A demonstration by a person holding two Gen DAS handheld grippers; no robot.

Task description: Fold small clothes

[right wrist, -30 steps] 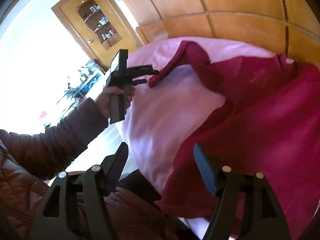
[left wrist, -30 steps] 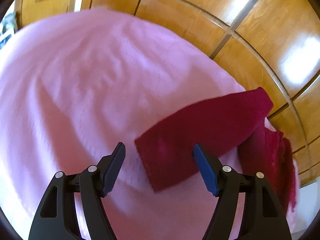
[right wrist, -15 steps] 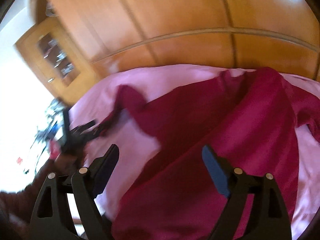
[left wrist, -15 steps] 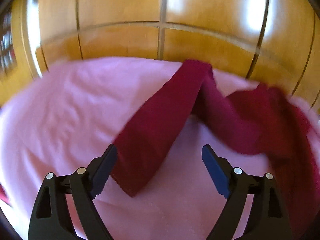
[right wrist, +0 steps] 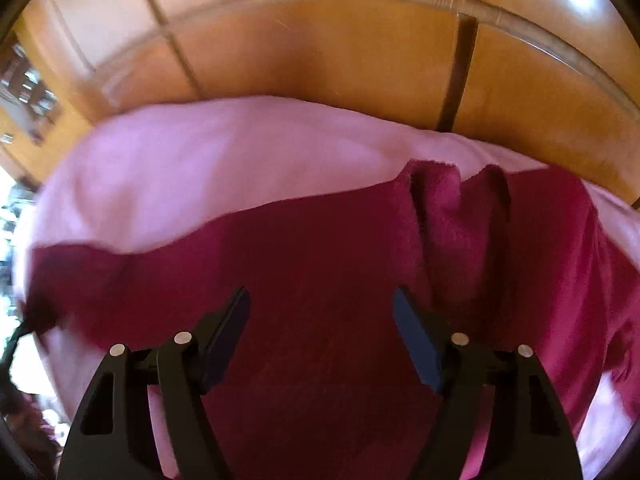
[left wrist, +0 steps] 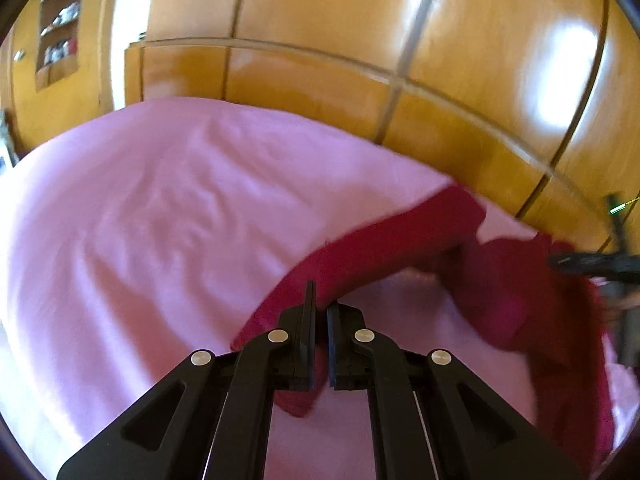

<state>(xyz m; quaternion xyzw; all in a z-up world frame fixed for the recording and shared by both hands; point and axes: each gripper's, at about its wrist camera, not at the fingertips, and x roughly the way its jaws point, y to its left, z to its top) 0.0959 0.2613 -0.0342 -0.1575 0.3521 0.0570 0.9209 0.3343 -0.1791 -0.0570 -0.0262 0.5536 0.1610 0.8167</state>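
Note:
A dark red garment point(right wrist: 340, 280) lies spread on a pink bed sheet point(right wrist: 208, 168). In the left wrist view one long sleeve point(left wrist: 380, 240) stretches away to the right toward the bunched body point(left wrist: 520, 292). My left gripper point(left wrist: 321, 304) is shut on the sleeve near its cuff end. My right gripper point(right wrist: 321, 304) is open and hovers just above the garment's body, with nothing between its fingers. It also shows blurred at the far right of the left wrist view point(left wrist: 596, 264).
The pink sheet point(left wrist: 160, 220) covers the bed. A glossy wooden panelled wall point(left wrist: 360, 40) stands right behind the bed. A wooden cabinet with shelves point(left wrist: 60, 28) is at the far left.
My left gripper has closed on the red sleeve; it was open half a second ago. My right gripper has moved in low over the garment's body and stays open.

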